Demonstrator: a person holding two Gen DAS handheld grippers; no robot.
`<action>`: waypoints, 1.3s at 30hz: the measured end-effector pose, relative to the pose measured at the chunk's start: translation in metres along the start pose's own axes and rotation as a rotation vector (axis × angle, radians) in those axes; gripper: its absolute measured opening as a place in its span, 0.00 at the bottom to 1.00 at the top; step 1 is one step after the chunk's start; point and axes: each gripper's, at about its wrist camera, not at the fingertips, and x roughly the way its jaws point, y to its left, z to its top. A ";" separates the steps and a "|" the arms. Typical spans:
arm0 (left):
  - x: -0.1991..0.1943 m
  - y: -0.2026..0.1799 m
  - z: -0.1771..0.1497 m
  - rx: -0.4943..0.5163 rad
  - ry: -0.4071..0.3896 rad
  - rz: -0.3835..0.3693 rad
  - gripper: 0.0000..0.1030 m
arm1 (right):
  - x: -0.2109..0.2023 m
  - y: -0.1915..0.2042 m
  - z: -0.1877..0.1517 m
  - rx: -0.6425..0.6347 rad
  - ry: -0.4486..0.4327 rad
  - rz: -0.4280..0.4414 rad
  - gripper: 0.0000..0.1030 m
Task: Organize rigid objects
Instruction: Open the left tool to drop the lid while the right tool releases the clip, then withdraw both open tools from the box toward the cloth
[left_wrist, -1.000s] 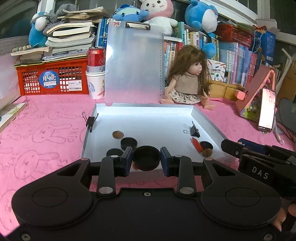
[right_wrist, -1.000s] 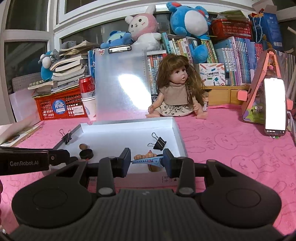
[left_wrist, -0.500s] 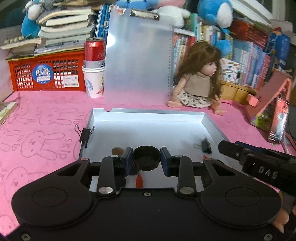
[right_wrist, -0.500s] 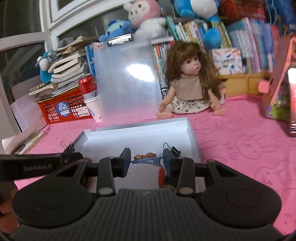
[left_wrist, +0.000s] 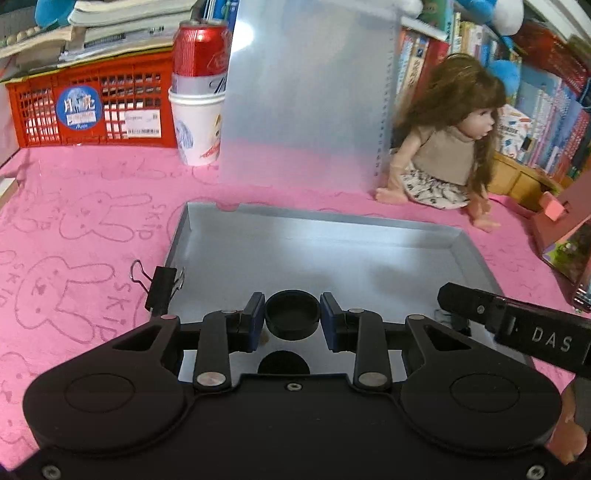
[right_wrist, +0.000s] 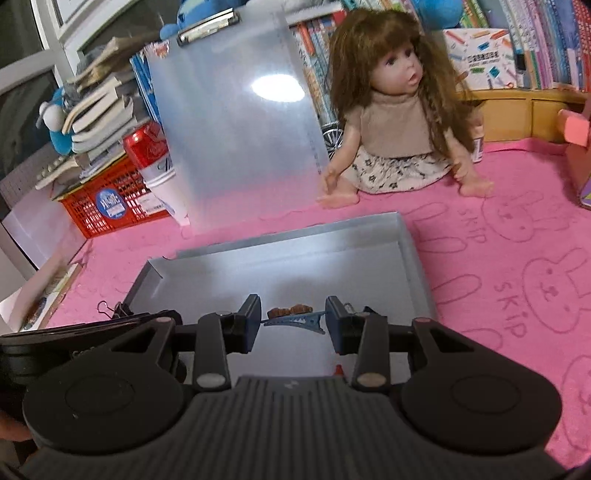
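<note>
- Left wrist view: the left gripper (left_wrist: 292, 320) is closed part-way, its two blue-padded fingers (left_wrist: 254, 322) pressing either side of a round black cap (left_wrist: 292, 318), open side up, held above the near part of the grey tray (left_wrist: 369, 236).
- Below the held cap, another round black cap (left_wrist: 283, 363) lies on the tray floor, partly hidden by the gripper body.
- A black binder clip (left_wrist: 159, 284) sits on the tray's left wall near its front corner, wire handles out over the pink counter (left_wrist: 92, 229).
- At the right edge, the other gripper's arm, marked "DAS", reaches in over the tray's right side; a second binder clip (left_wrist: 456, 324) shows just under it.
- Right wrist view: the right gripper (right_wrist: 293, 321) is also part-way closed, its fingers (right_wrist: 334, 320) gripping a blue hair clip (right_wrist: 295, 322) by its ends, lying crosswise between them, over the tray's near end.
- Small brown pieces (right_wrist: 290, 310) show just behind the hair clip; I cannot tell whether they are part of it or lie on the tray.
- A red tip (right_wrist: 338, 369) peeks out beneath the right finger.
- Beyond the tray, a translucent clipboard (left_wrist: 306, 92) stands upright; a doll (right_wrist: 395, 110) sits to its right, and a red can (left_wrist: 199, 48) stands in a white paper cup (left_wrist: 197, 129) to its left, beside a red basket (left_wrist: 92, 107).
</note>
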 end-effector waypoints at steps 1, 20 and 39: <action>0.003 0.000 0.000 0.004 0.001 0.005 0.30 | 0.003 0.001 0.000 -0.003 0.006 0.001 0.42; 0.008 -0.005 -0.008 0.072 -0.020 0.043 0.49 | 0.017 0.004 -0.009 -0.020 0.027 -0.015 0.68; -0.046 -0.010 -0.038 0.119 -0.088 0.043 0.64 | -0.042 0.014 -0.031 -0.146 -0.084 -0.009 0.84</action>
